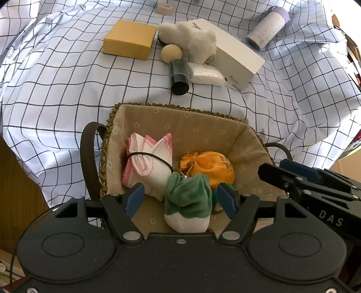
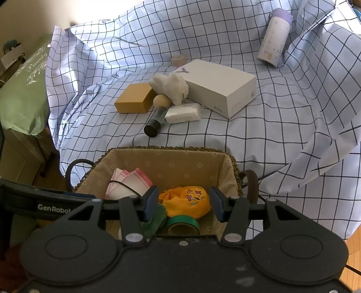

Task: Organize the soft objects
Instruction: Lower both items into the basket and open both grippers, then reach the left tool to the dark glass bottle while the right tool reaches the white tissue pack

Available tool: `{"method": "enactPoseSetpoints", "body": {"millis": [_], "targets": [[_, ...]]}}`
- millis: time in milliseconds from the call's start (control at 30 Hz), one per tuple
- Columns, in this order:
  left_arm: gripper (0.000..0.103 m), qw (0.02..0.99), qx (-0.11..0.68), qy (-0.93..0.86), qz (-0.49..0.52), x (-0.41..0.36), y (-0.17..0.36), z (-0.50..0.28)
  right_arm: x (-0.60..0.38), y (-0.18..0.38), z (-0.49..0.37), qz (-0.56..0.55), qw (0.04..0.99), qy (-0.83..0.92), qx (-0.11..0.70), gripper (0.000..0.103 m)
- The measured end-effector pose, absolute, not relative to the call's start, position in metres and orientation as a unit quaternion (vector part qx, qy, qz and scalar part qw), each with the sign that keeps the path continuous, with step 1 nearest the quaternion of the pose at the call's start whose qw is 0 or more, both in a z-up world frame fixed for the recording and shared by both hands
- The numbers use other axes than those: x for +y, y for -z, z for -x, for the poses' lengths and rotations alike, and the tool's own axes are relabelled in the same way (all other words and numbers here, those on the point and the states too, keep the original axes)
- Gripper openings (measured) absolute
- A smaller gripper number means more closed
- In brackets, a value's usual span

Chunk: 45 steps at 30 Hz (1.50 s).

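A woven basket (image 1: pixel 171 107) with a beige lining stands at the bed's near edge. In it lie a pink-and-white cloth bundle (image 1: pixel 146 164), an orange pouch (image 1: pixel 209 166) and a green-and-white soft piece (image 1: pixel 187 202). My left gripper (image 1: pixel 181 198) hangs open over the green-and-white piece, its pads clear of it on both sides. My right gripper (image 2: pixel 183 202) is open over the basket (image 2: pixel 169 147), with the orange pouch (image 2: pixel 187 202) lying below it. A white plush (image 1: pixel 191 38) and a soft white packet (image 1: pixel 206 74) lie on the checked sheet beyond the basket.
On the sheet there are a yellow box (image 1: pixel 128 38), a white box (image 1: pixel 237 56), a tan ball (image 1: pixel 171 53), a dark cylinder (image 1: pixel 179 76), a lilac bottle (image 1: pixel 268 27) and a tape roll (image 1: pixel 164 9). A green tape roll (image 2: pixel 182 223) lies in the basket. A green bag (image 2: pixel 22 97) stands left.
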<state>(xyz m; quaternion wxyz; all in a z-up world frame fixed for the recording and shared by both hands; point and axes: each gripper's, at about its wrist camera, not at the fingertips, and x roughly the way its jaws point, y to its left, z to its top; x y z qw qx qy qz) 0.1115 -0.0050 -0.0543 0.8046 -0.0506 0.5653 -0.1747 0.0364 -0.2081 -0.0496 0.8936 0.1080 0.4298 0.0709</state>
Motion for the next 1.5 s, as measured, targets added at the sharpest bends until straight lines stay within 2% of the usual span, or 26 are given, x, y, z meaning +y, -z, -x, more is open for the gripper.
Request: {"method": "enactPoseSetpoints", "body": {"millis": [967, 1500], "targets": [[0.066, 0.811, 0.554, 0.183, 0.041, -0.012, 0.048, -0.119, -0.206, 0.051, -0.044, -0.111, 0.894, -0.066, 0.43, 0.051], [0.066, 0.83, 0.531, 0.169, 0.042, -0.015, 0.043, -0.149, -0.21, 0.045, -0.071, -0.111, 0.905, -0.052, 0.408, 0.051]]}}
